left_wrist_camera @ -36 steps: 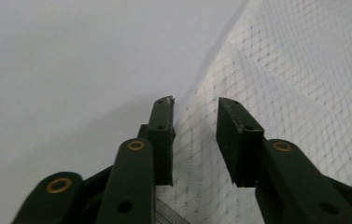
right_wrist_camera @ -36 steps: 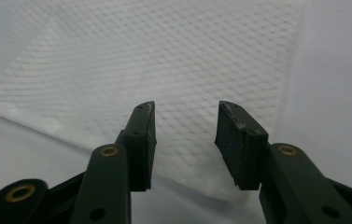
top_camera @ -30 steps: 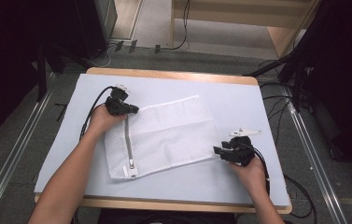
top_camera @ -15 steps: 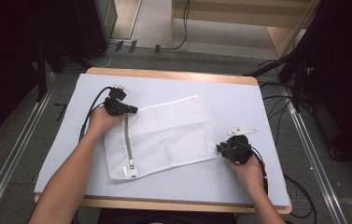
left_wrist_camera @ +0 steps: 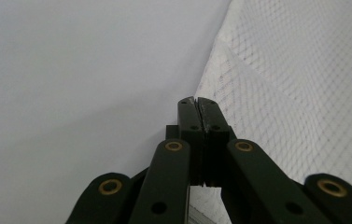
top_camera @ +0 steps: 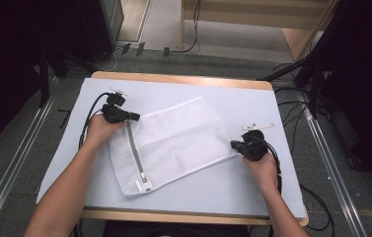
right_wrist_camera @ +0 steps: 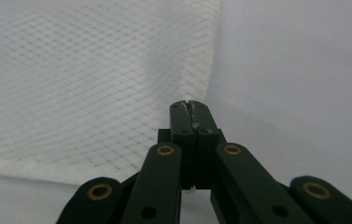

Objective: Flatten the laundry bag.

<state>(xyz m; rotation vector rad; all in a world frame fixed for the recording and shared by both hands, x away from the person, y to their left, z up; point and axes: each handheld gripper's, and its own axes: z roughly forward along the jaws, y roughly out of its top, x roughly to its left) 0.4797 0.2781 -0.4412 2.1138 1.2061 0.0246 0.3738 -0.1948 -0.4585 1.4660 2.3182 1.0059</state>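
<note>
A white mesh bag [top_camera: 173, 143] lies flat in the middle of the tabletop [top_camera: 252, 103]. The left tool [top_camera: 133, 117] pinches its far left corner, and the right tool [top_camera: 235, 144] has just closed on its right corner. The bag's long side stretches between both tools, zipper [top_camera: 137, 155] near the left hand.

I'm working in a lab: bare bench [top_camera: 252, 98] on grey floor, metal floor rails [top_camera: 16, 168], loose cables [top_camera: 292, 106], dark curtains [top_camera: 16, 49].
</note>
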